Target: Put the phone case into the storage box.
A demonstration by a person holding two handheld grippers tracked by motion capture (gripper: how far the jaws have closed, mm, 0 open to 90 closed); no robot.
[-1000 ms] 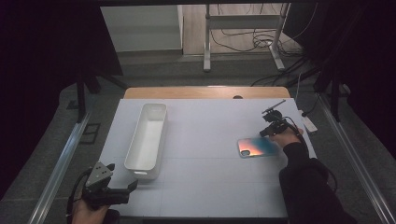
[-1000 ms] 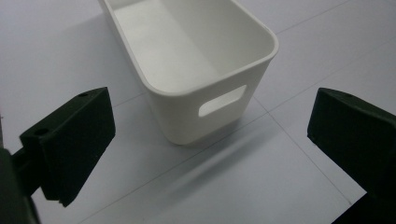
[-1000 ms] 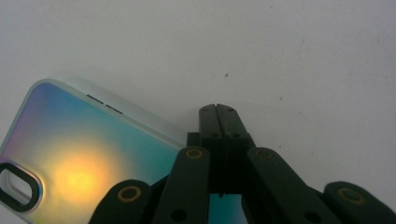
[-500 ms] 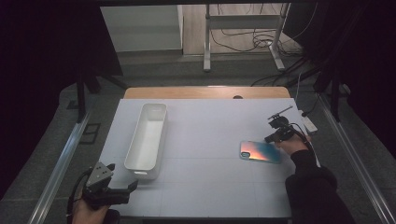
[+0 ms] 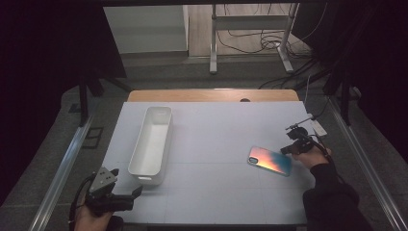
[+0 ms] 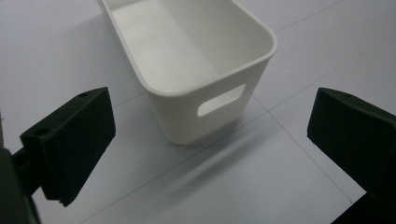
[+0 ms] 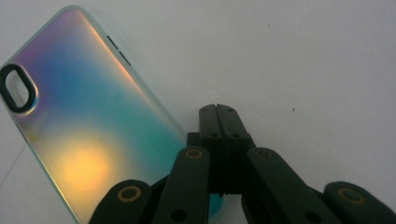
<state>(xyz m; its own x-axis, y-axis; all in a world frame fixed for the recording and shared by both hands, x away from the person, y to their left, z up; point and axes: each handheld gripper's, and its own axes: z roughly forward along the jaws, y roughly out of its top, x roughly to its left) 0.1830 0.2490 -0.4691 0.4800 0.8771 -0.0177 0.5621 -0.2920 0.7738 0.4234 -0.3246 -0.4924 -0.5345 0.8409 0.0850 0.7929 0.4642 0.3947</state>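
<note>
An iridescent phone case (image 5: 269, 160) lies back up on the right of the white table (image 5: 216, 130); the right gripper view shows the case (image 7: 84, 116) with its camera hole at the left. My right gripper (image 5: 284, 150) (image 7: 217, 112) is shut, jaws pressed together with nothing visible between them. Its tips stick out past the case's long edge, and the case's near corner runs under the gripper body. My left gripper (image 5: 137, 191) (image 6: 210, 140) is open at the front left, jaws wide apart and facing the short end of a white bin (image 5: 140, 144) (image 6: 187, 121).
The bin is long, empty and has a handle slot (image 6: 221, 100) in its near end. A wooden table edge (image 5: 211, 95) runs along the back. Metal rails flank the table, and a stand and cables are on the floor behind.
The right hand has moved right and toward the front, and the phone case has shifted with it the same way. The left gripper and the bin have stayed put.
</note>
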